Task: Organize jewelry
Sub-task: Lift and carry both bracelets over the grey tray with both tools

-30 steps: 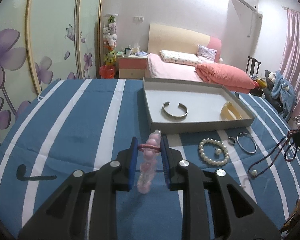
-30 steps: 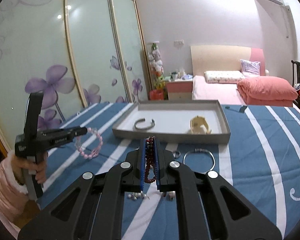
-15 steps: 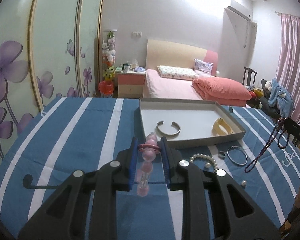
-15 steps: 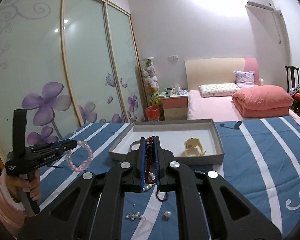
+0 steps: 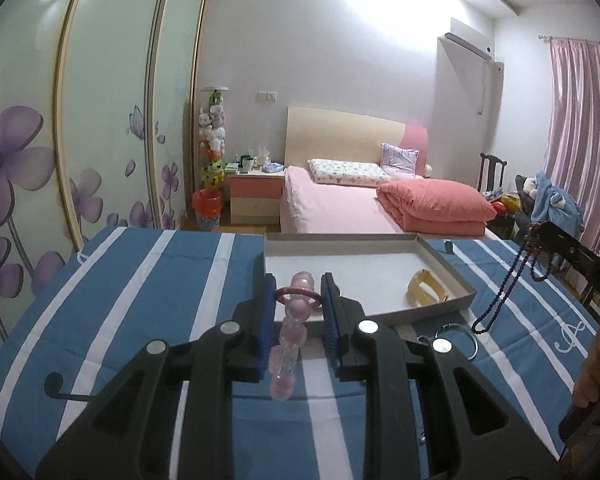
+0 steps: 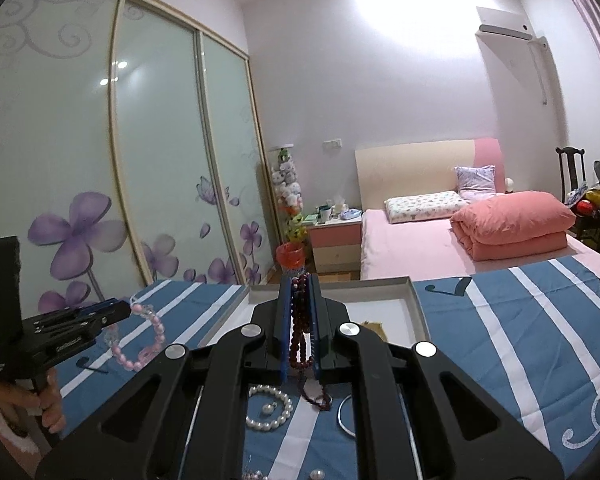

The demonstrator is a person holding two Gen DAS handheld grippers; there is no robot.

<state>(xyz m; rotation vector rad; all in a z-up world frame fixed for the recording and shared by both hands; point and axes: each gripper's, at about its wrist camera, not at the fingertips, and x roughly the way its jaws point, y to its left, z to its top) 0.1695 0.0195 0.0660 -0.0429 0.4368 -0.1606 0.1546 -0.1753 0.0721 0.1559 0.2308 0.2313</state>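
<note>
My left gripper (image 5: 298, 294) is shut on a pink bead bracelet (image 5: 288, 344) that hangs between its fingers above the blue striped cloth, in front of the grey tray (image 5: 447, 264). It also shows in the right wrist view (image 6: 140, 340). My right gripper (image 6: 300, 300) is shut on a dark red bead necklace (image 6: 300, 328), held high; the strand dangles in the left wrist view (image 5: 503, 292) to the right of the tray (image 6: 415, 300). A yellow bangle (image 5: 423, 292) lies in the tray.
On the striped cloth (image 5: 120, 288) in front of the tray lie a white pearl bracelet (image 6: 270, 408), a silver hoop (image 5: 455, 338), and loose pearl pieces (image 6: 317, 472). A bed (image 5: 339, 204) and glass wardrobe doors (image 5: 100, 120) stand beyond.
Both grippers have risen and tilted up with their jewelry. The necklace has lifted clear of the cloth. The silver cuff in the tray is now hidden behind my left fingers.
</note>
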